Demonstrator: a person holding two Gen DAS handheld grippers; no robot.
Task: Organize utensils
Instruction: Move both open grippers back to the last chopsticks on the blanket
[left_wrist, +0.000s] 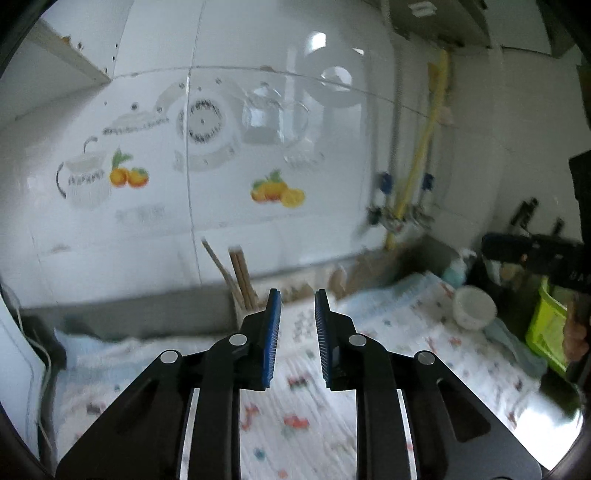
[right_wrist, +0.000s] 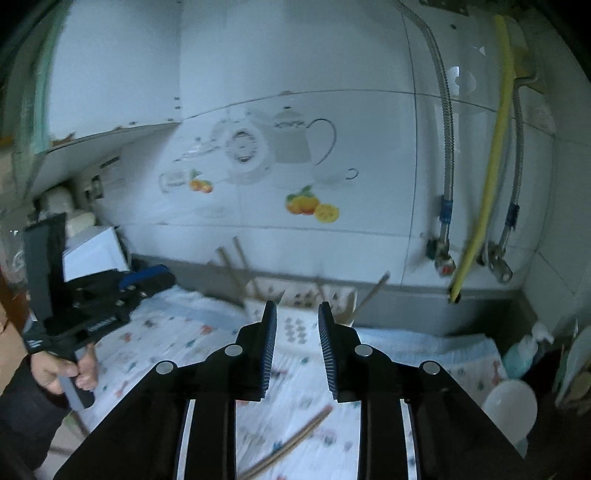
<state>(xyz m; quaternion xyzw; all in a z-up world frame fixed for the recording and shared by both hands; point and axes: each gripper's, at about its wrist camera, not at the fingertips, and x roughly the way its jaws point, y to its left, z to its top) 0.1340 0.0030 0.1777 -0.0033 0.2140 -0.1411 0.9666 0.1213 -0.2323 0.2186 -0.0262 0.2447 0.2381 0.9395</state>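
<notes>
Wooden chopsticks (right_wrist: 291, 445) beneath right gripper (right_wrist: 297, 308).

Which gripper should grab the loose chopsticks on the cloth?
Right. The loose chopsticks lie just below the open right gripper. The left gripper, also open and empty, shows no loose chopsticks in its view, only those in the holder.
</notes>
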